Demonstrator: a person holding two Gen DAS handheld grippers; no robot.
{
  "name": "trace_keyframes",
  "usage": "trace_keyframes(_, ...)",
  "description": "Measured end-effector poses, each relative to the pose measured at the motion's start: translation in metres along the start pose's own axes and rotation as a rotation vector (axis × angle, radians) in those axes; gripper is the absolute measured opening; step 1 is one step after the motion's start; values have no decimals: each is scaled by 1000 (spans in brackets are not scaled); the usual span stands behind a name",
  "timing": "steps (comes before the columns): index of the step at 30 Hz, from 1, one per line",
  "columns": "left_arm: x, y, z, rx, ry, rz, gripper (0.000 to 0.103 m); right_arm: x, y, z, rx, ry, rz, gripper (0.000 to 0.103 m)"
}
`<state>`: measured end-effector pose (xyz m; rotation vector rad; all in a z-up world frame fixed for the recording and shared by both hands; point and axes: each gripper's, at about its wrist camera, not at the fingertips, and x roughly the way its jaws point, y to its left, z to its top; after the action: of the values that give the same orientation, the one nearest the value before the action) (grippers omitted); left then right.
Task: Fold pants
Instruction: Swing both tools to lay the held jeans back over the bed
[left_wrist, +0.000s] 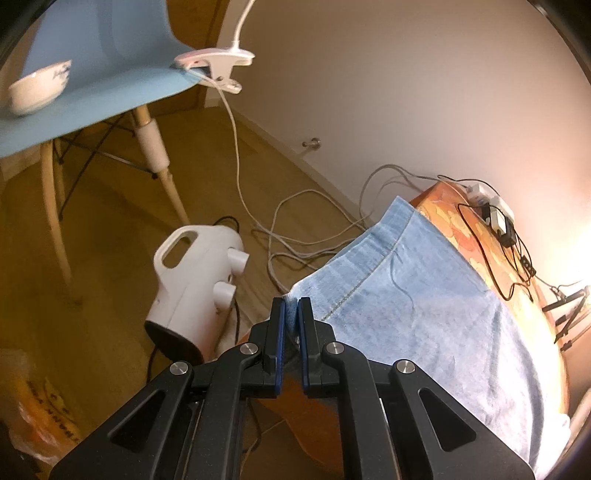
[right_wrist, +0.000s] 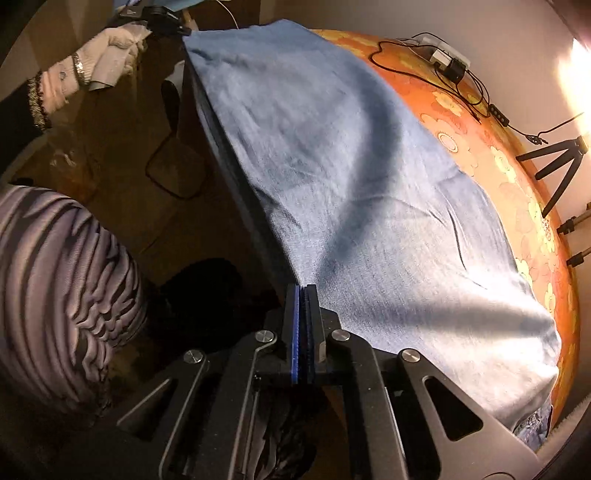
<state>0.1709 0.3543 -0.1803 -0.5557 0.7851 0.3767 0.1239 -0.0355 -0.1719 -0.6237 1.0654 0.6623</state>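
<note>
Light blue denim pants (left_wrist: 424, 295) lie spread over a table with an orange floral cloth (left_wrist: 476, 240). My left gripper (left_wrist: 290, 301) is shut on the corner of the pants at a stitched hem, by the table's edge. In the right wrist view the pants (right_wrist: 351, 166) stretch away along the table (right_wrist: 498, 166). My right gripper (right_wrist: 303, 288) is shut on their near edge, with a thin layer of fabric pinched between the blue pads. At the far corner a gloved hand (right_wrist: 110, 51) holds the left gripper (right_wrist: 166, 24) at the pants.
A blue chair (left_wrist: 92, 92) bears a white bowl (left_wrist: 37, 88) and a clip lamp (left_wrist: 218, 66). A white appliance (left_wrist: 195, 288) and loose cables (left_wrist: 295, 236) lie on the wooden floor. A power strip (left_wrist: 491, 210) and tripod (right_wrist: 557, 166) stand at the table's far side. Striped clothing (right_wrist: 55, 277) shows at left.
</note>
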Motion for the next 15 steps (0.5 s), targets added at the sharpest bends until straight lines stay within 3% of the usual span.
trace_keyframes(6, -7, 4, 8, -11, -36, 31, 4, 5, -10, -1, 36, 12, -21, 10)
trace_keyframes(9, -9, 10, 12, -35, -38, 38, 4, 3, -6, -6, 25, 25, 35, 10)
trace_keyframes(13, -24, -6, 9, 50, -27, -17, 4, -24, -18, -14, 80, -32, 65, 10)
trace_keyframes(15, -34, -24, 5, 93, -8, -81, 4, -45, -35, -23, 146, -75, 56, 11)
